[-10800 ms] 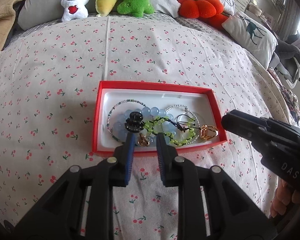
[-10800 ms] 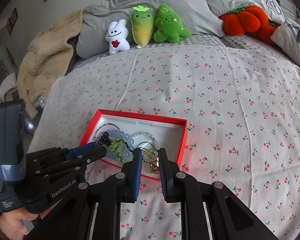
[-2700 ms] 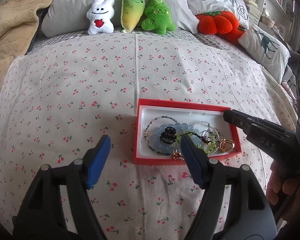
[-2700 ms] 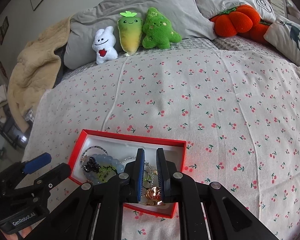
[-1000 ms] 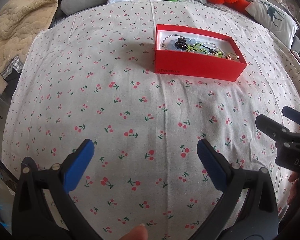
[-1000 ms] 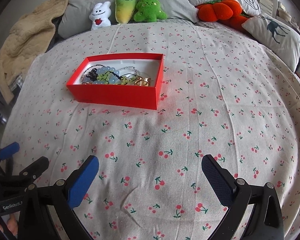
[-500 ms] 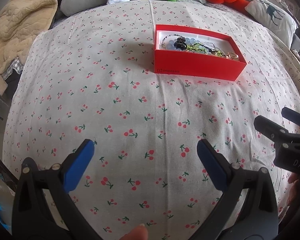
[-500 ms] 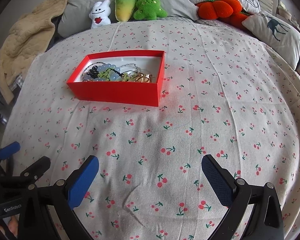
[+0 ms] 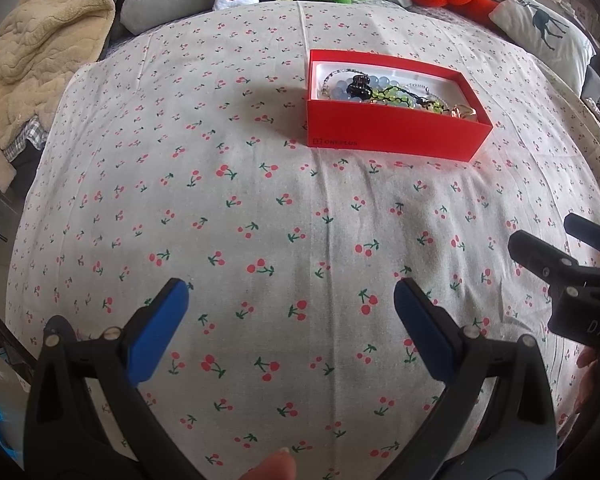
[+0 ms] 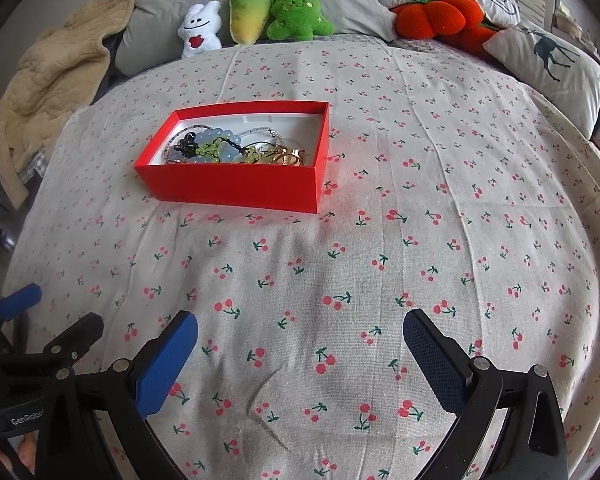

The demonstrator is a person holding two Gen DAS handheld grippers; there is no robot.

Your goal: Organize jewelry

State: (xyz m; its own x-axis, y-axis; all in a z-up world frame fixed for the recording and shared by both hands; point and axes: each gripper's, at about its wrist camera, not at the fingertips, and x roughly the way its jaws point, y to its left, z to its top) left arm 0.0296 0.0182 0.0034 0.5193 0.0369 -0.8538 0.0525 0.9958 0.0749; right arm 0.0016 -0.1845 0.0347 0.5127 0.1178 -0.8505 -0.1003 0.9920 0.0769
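Fingers spread wide on both sides, nothing between them: my left gripper [image 9: 287,332] and right gripper [image 10: 300,360] hang low over the bedspread [image 9: 260,200], well short of the red box [image 9: 392,136]. Blue pads [image 9: 158,336] face bare cloth only. Right gripper shows at the edge of the left view, left one at the edge of the right view, so the two sit side by side near the foot of the bed.

Jewelry is all inside the box, none loose on the bedspread that I can see. Pale blue bead bracelet [image 10: 216,146], green bead strand [image 10: 208,148], a small black piece [image 9: 358,85] on top of the blue beads, thin silver chain [image 10: 256,132] toward the back wall, gold pieces [image 10: 288,158] at the right end. Items overlap in a heap; can't tell whether strands are tangled. White lining keeps them easy to see, and the walls stop them rolling on soft bedding.

Box sits flat mid-bed, long side toward me. Plush toys [image 10: 256,12], orange pumpkin cushion [image 10: 432,14] and pillows line the headboard end, tan blanket [image 10: 48,80] off to the left, all well apart from the box.

My read: collecting looks done, grippers parked clear. Only sorting inside the box could remain.
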